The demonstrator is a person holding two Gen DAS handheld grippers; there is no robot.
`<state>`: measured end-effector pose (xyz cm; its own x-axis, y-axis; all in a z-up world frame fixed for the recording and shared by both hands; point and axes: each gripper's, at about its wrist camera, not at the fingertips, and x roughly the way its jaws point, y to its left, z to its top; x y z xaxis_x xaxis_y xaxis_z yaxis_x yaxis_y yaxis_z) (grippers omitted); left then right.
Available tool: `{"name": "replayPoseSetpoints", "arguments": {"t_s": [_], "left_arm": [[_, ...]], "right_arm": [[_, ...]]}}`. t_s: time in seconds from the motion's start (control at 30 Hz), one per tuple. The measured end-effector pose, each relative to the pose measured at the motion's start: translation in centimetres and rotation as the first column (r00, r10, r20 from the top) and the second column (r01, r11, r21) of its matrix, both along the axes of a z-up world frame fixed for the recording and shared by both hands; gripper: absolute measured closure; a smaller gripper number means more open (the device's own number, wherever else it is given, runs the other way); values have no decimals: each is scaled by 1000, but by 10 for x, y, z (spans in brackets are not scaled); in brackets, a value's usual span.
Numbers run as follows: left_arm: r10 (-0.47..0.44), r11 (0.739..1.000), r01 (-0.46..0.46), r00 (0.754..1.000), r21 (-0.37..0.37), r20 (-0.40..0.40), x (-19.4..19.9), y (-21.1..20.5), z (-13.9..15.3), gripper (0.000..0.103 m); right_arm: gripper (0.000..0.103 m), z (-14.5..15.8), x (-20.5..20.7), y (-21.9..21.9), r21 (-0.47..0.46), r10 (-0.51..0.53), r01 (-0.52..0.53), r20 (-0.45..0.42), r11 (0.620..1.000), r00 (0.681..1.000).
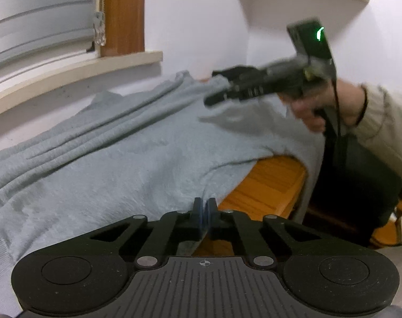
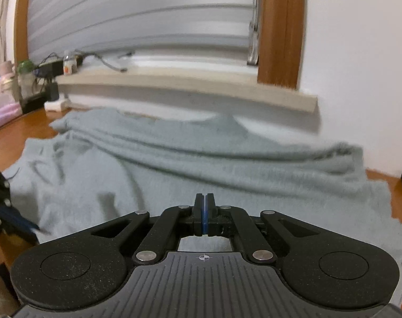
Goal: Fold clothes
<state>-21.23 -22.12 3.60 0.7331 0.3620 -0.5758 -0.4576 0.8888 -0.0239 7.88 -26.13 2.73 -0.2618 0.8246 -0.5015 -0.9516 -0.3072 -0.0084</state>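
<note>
Both grippers are clamping tight: left gripper [image 1: 204, 206] pinching the grey sweater [image 1: 121, 159] hem at lower centre, right gripper [image 2: 204, 206] seemingly biting cloth too; it's looking soft, floppy, best taken by the edges.

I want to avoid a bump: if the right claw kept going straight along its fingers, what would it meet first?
Most likely the grey garment, at its bunched folds just ahead of the shut right claw. The window sill lies beyond; depth is uncertain.
</note>
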Motion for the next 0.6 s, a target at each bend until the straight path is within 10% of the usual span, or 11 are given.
{"name": "replayPoseSetpoints", "arguments": {"t_s": [0.4, 0.5, 0.6], "left_arm": [[15, 1000, -15, 1000, 1, 0, -5, -11, 1, 100], [19, 1000, -19, 1000, -1, -12, -2, -11, -1, 97], [16, 1000, -16, 1000, 11, -8, 3, -12, 3, 87]], "right_arm": [[68, -7, -22, -69, -88, 144, -153, -97, 984, 985], [70, -11, -33, -72, -112, 176, -182, -65, 977, 982], [101, -12, -32, -68, -124, 160, -166, -60, 978, 985]]}}
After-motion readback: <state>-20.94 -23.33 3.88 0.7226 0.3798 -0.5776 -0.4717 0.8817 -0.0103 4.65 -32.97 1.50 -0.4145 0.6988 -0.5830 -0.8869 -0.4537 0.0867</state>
